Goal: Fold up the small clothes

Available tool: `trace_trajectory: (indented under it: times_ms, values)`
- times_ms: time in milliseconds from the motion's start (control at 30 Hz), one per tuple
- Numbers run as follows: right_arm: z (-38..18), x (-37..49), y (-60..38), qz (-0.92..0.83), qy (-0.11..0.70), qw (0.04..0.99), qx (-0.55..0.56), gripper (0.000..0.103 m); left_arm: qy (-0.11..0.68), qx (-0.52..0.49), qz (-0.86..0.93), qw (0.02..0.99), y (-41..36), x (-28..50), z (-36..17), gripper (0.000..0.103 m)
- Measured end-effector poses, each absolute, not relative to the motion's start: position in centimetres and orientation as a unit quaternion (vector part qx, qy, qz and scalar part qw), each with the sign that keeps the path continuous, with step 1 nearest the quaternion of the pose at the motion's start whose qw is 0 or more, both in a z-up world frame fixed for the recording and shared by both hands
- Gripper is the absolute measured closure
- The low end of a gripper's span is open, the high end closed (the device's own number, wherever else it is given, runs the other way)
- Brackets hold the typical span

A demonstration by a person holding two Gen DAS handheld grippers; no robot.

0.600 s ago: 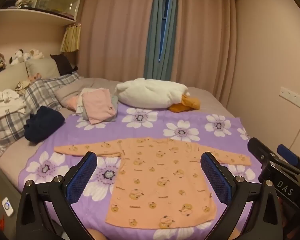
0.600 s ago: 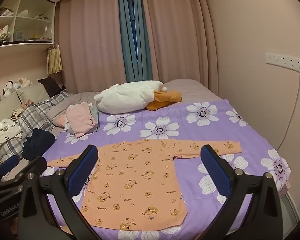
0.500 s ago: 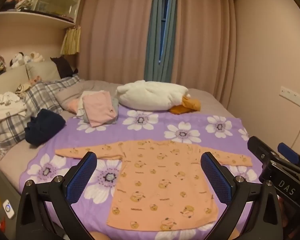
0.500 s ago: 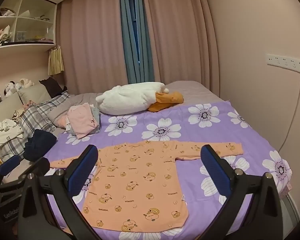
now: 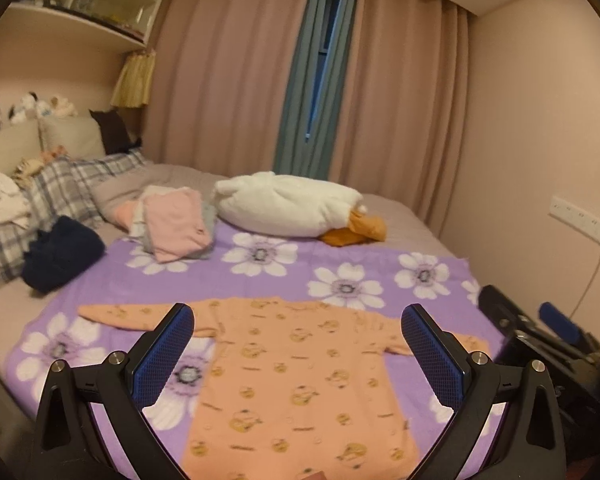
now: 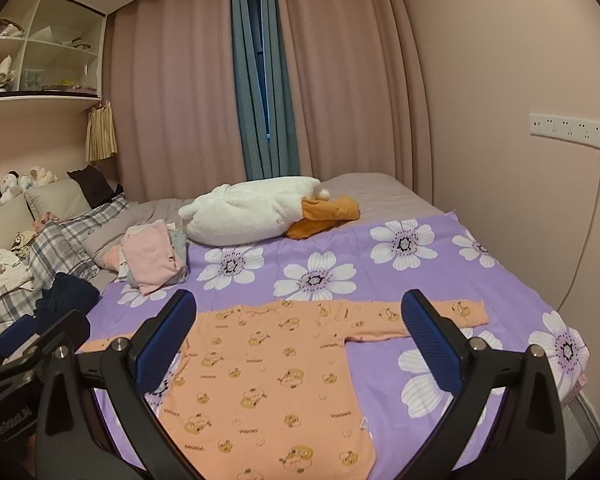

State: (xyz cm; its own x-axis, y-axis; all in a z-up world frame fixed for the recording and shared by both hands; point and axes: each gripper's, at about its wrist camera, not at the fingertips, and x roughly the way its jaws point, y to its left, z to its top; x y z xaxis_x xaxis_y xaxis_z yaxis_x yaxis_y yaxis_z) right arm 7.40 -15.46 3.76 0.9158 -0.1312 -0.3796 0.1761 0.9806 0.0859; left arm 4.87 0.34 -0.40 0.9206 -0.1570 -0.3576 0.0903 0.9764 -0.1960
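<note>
Gaping wide, the left gripper [image 5: 298, 350] holds nothing: its blue-padded fingers [image 5: 162, 360] stand far apart in the air above the bed, touching no cloth. The right gripper [image 6: 300, 346] is the same, jaws spread to their full reach and bare, with its blue pads [image 6: 430, 344] framing the garment below. Between and beyond both pairs of fingers lies the orange long-sleeved top [image 6: 268, 376], printed with small yellow cartoon figures, spread flat and unfolded on the purple flowered blanket [image 6: 400, 264], both sleeves stretched straight out to either side and the hem toward the cameras. In the left wrist view the top [image 5: 296, 372] looks blurred. Farther up the blanket, well apart from the top, sits a stack of folded pink and grey clothes [image 6: 156, 256], and beside it a white plush duck [image 6: 252, 210] with an orange bill lies on its side. A dark navy garment [image 5: 62, 252] is bunched at the blanket's left edge, near the plaid pillows [image 5: 56, 196]. Pink curtains [image 6: 172, 100] hang behind the bed.
</note>
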Motion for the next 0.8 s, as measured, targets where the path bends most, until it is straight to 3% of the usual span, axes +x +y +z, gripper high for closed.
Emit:
trace_trajectory:
  times_ms: [233,400,800]
  values:
    - [2.8,10.6,-16.6,-0.087,0.199,0.970,0.105,0.000,0.185,-0.096,-0.051,0.977,-0.2,7.3,-1.5,0.000]
    - [1.5,11.2,-16.8,-0.100,0.214,0.969,0.069,0.000,0.207,-0.104,-0.116,0.966,-0.2,7.7,-2.9,0.000]
    - [-0.1,11.6,-18.8,-0.096,0.213,0.968,0.093,0.000,0.211,-0.091,-0.046,0.972,0.6,8.5,-3.2,0.000]
